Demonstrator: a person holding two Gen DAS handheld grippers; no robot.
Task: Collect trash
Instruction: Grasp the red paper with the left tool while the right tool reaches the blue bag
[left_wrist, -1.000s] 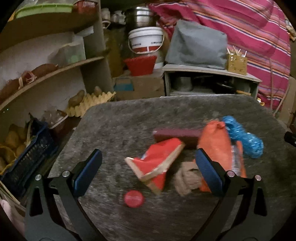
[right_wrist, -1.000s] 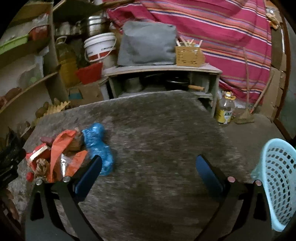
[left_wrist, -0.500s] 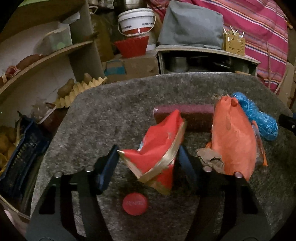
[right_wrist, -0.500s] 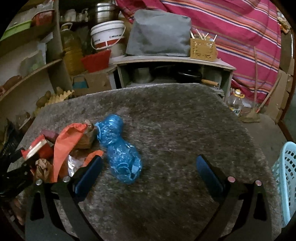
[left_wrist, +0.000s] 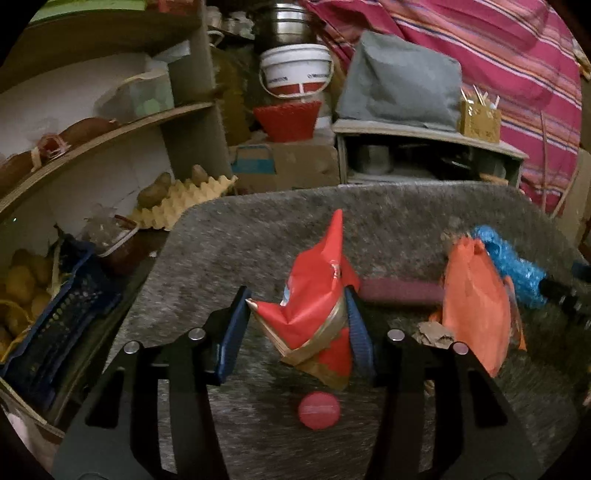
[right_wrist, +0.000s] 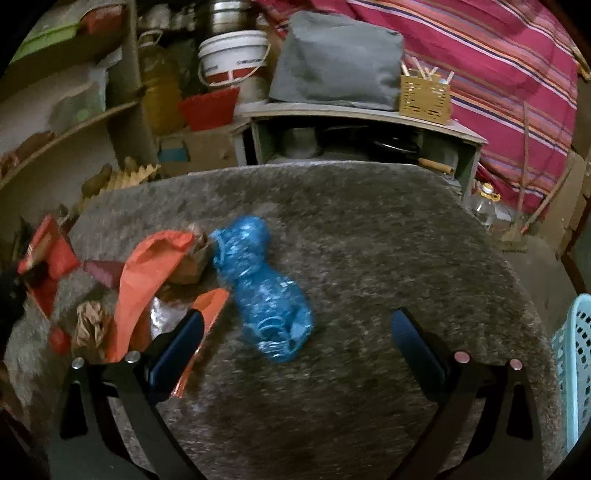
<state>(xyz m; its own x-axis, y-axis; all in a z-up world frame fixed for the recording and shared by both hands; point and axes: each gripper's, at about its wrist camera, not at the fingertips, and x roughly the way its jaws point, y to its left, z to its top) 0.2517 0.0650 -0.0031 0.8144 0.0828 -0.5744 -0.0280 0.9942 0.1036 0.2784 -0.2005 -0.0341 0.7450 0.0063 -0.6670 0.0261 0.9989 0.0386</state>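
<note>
A crumpled red packet (left_wrist: 314, 295) with a gold band sits between the blue pads of my left gripper (left_wrist: 295, 308). Its jaws are closing and both pads press on it, buckling it upward. A red bottle cap (left_wrist: 318, 410) lies on the grey table (left_wrist: 258, 251) just below the packet. To the right lie a maroon bar (left_wrist: 400, 291), a scrap of brown paper (left_wrist: 432, 334), an orange bag (left_wrist: 472, 306) and a crushed blue bottle (left_wrist: 513, 266). My right gripper (right_wrist: 297, 321) is open, low over the table, with the blue bottle (right_wrist: 262, 280) just ahead between its fingers, untouched.
A light blue mesh basket (right_wrist: 572, 369) stands past the table's right edge. Shelves with potatoes, a dark blue crate (left_wrist: 55, 321) and an egg tray (left_wrist: 184, 199) line the left. A low cabinet (right_wrist: 351, 140), buckets and a striped cloth stand behind the table.
My left gripper's jaws came together around the red packet, squeezing it so its top points up. My right gripper moved left toward the trash pile, bringing the blue bottle between its fingers.
</note>
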